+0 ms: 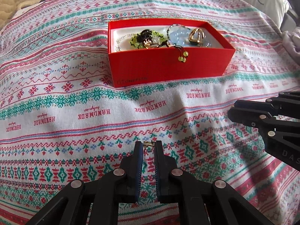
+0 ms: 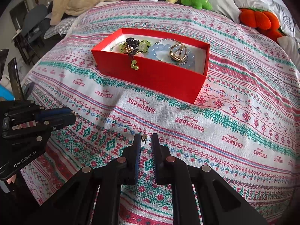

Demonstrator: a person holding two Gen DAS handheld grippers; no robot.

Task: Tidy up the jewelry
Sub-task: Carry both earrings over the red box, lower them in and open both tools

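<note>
The left gripper (image 1: 149, 144) pinches a small gold earring (image 1: 148, 143) at its very tips, just above the patterned bedspread (image 1: 75, 101). The right gripper (image 2: 146, 136) likewise nips a second small gold earring (image 2: 144, 137) between its tips. Beyond both, well apart from them, sits the red box (image 2: 159, 76), holding a blue bead bracelet (image 2: 159, 49), green beads (image 1: 135, 39) and a gold ring (image 2: 178, 52).

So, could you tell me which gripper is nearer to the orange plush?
Right. The plush lies ahead and to the right of the right gripper; the left gripper is farther left, away from it.
</note>
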